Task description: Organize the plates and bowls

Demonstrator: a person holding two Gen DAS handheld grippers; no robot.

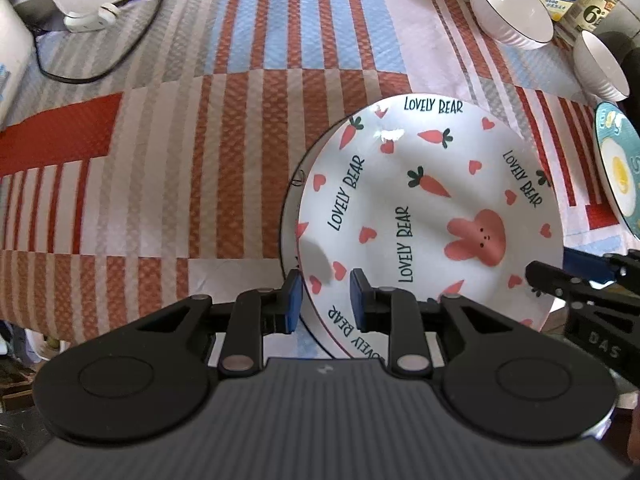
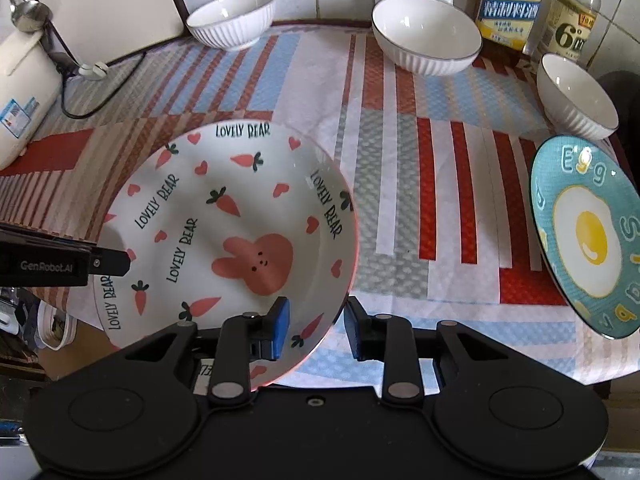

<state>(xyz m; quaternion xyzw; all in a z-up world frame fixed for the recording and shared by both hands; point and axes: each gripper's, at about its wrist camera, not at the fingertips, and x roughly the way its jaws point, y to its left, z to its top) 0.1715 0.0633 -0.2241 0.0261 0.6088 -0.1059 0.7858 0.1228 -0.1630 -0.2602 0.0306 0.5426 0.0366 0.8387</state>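
Fingers [image 1: 297, 300] of both grippers straddle the rabbit plate's [image 2: 240, 208] rim, released.

tablecloth [image 2: 400, 168] | 2 bottles [image 2: 512, 4] | white appliance [image 2: 24, 92] | black cable [image 2: 100, 96]

Plenty of open striped tablecloth [image 1: 168, 152] left of the rabbit plate [image 2: 240, 232], only a black cable [image 1: 100, 68] looping at the far edge. Wide clear lane between that plate and the egg plate [image 2: 584, 240]. Far side crowded: three white bowls [image 2: 426, 36], bottles [image 2: 512, 0] behind.
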